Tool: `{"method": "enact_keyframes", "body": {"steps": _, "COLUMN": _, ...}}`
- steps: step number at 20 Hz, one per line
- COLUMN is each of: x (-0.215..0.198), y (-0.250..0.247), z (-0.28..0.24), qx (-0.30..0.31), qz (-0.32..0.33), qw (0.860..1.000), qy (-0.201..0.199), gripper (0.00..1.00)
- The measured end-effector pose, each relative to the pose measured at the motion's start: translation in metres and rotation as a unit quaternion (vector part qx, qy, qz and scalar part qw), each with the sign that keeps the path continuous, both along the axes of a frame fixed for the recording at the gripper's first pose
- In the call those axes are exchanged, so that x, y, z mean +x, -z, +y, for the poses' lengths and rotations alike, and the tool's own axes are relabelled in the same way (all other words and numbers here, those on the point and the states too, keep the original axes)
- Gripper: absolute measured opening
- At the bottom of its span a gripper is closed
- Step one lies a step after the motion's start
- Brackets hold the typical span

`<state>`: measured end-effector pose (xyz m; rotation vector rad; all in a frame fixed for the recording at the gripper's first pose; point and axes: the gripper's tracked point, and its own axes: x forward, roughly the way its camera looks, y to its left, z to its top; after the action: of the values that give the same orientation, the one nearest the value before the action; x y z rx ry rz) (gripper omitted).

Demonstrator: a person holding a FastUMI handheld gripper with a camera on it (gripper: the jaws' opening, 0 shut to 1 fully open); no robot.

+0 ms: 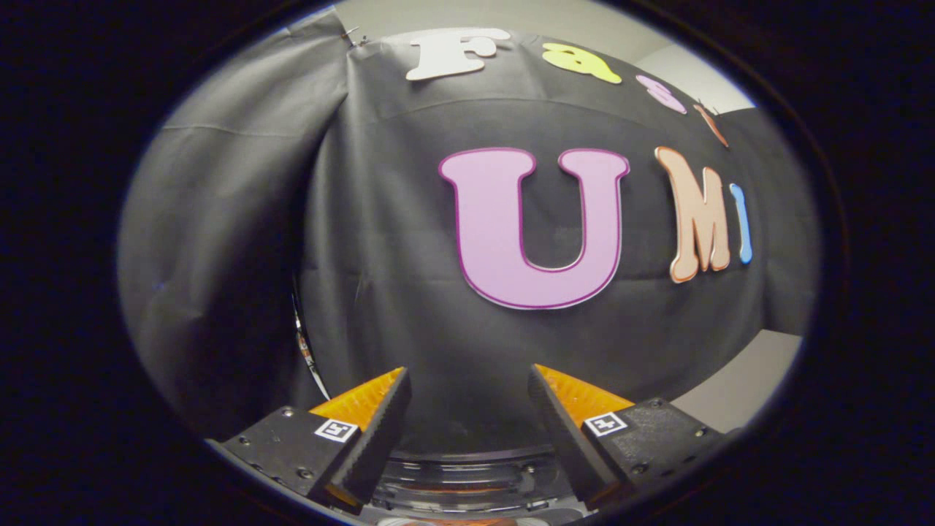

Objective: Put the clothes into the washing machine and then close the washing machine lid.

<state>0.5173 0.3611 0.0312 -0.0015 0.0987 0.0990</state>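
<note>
Claw-mounted view, close, facing booth wall [409, 307]

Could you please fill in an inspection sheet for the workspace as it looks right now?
Surface: nothing seen.
Job's things: washing machine, a curved, glossy part low between the fingers; whether the lid is open or closed cannot be told. Clothes: nothing seen.
Clutter: nothing seen.
Grippers: gripper open, fingers apart with nothing between them.
Cables: nothing seen.
Surroundings: black cloth wall beyond the fingers, a pale wall beside it.
</note>
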Motion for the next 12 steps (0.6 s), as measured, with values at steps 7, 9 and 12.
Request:
{"method": "enact_keyframes", "body": {"steps": 7, "x": 0.026, "y": 0.042, "z": 0.007, "qx": 0.006, "qz": 0.002, "qw": 1.0, "qy": 0.011, "gripper": 0.98}}
{"method": "enact_keyframes", "body": {"steps": 9, "x": 0.031, "y": 0.063, "z": -0.003, "qx": 0.021, "qz": 0.029, "qw": 0.999, "qy": 0.027, "gripper": 0.98}}
{"method": "enact_keyframes", "body": {"steps": 12, "x": 0.022, "y": 0.052, "z": 0.001, "qx": -0.006, "qz": -0.029, "qw": 1.0, "qy": 0.008, "gripper": 0.98}}
